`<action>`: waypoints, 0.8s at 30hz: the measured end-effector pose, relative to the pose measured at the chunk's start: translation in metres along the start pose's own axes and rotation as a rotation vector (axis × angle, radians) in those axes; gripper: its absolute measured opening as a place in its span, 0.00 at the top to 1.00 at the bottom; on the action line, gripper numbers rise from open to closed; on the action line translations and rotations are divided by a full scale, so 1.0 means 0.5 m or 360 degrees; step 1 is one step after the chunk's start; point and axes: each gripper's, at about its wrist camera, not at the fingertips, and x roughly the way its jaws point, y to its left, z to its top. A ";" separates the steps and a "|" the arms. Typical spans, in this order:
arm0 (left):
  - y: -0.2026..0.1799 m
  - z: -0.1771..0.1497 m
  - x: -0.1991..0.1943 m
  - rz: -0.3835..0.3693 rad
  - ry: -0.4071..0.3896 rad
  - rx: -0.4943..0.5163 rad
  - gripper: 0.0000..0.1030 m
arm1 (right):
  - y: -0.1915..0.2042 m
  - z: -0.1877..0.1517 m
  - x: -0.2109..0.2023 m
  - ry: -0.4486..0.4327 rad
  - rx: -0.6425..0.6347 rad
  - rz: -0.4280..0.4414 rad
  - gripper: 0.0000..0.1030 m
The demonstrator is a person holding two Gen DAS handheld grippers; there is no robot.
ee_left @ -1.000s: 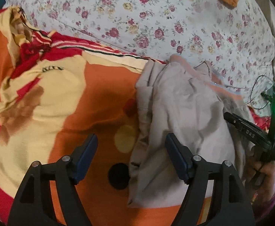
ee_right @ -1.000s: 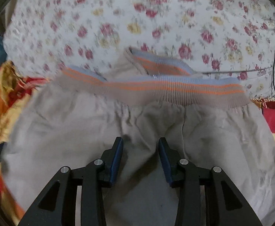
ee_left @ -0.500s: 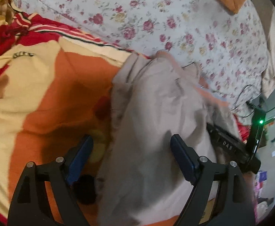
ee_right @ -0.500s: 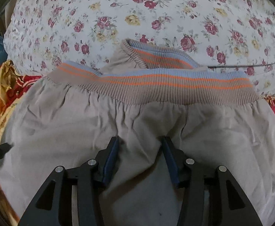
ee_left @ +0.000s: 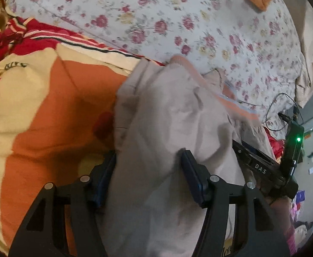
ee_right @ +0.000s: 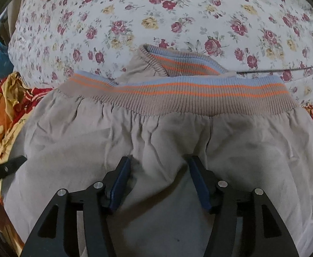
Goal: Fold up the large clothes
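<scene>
A beige garment with a ribbed band striped orange and pale blue lies bunched on the bed. In the left wrist view its body rises as a crumpled heap. My left gripper straddles the near part of that heap. Its jaws are closing with a thick fold between them, and the right pad's face still shows. My right gripper rests low on the garment below the band. Its jaws are opening, and a raised ridge of cloth stands loose between them. The right gripper also shows at the heap's right side.
A floral sheet covers the bed beyond the garment. An orange, yellow and red blanket lies under it and to the left. A black cable and a device with a green light sit at the right edge.
The left gripper has shifted right, from beside the garment to over it, and its jaws have narrowed around the cloth. The right gripper's jaws have widened and let the pinched ridge relax.
</scene>
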 end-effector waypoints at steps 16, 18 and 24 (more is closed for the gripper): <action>-0.060 0.000 -0.050 -0.0131 -0.0163 0.0175 0.89 | 0.005 -0.002 -0.006 -0.0005 -0.0082 -0.0127 0.51; -0.060 -0.001 -0.048 -0.0113 -0.0157 0.0177 0.89 | 0.012 -0.001 -0.005 0.0000 -0.0093 -0.0152 0.51; -0.053 0.000 -0.041 -0.0090 -0.0140 0.0158 0.89 | 0.010 -0.002 -0.049 -0.0017 -0.0134 -0.0172 0.53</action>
